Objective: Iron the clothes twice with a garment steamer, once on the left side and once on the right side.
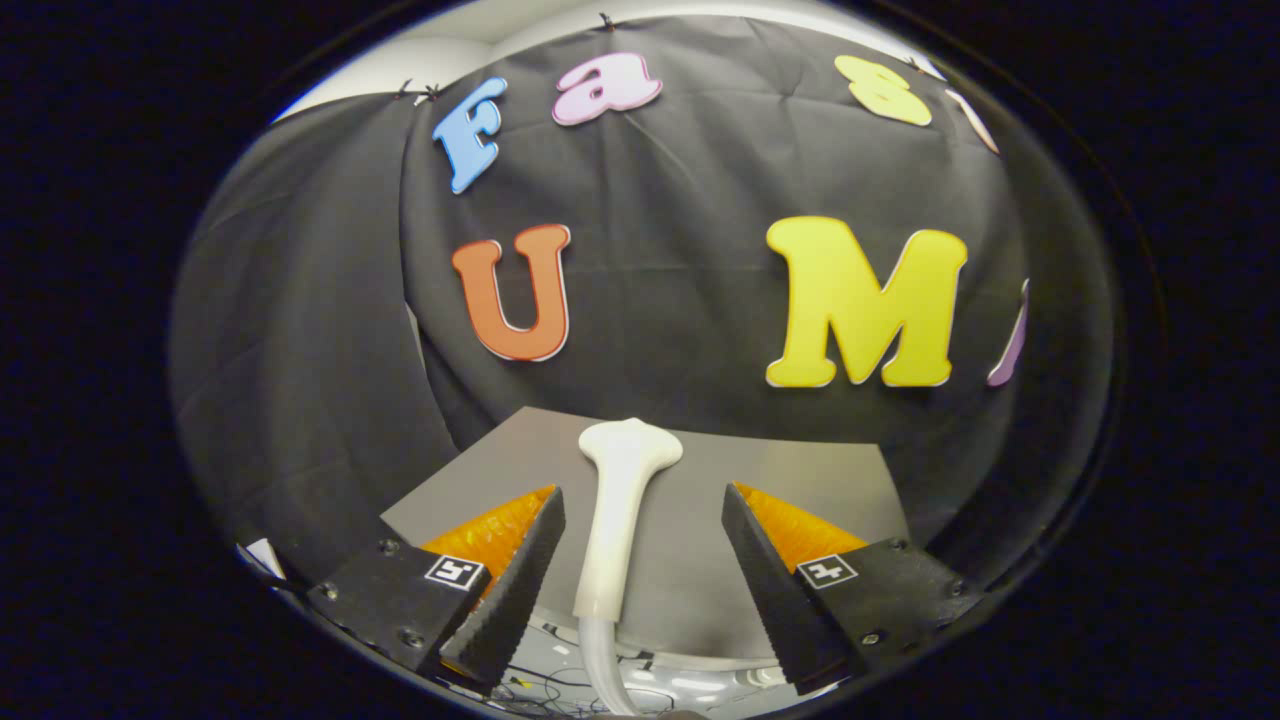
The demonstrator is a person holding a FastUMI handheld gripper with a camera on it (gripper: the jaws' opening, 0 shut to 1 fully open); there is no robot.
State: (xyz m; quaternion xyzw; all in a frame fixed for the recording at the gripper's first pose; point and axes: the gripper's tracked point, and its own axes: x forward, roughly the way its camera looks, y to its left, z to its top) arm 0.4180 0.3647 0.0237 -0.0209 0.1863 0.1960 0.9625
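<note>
We are seeing one white plastic steamer head (620,500) standing at twelve o'clock between our tool's (640,580) wide-open, empty fingers; its hose is cut off below.

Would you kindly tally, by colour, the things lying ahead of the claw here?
White: 1, the steamer head, between the open claw's fingers, untouched
Grey: 1, the board beneath it
Translucent: 1, the hose
Total: 3

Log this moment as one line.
hand-held gripper: open | steamer head: between fingers, ungrasped | grey board: beneath | phase: approaching steamer
</note>
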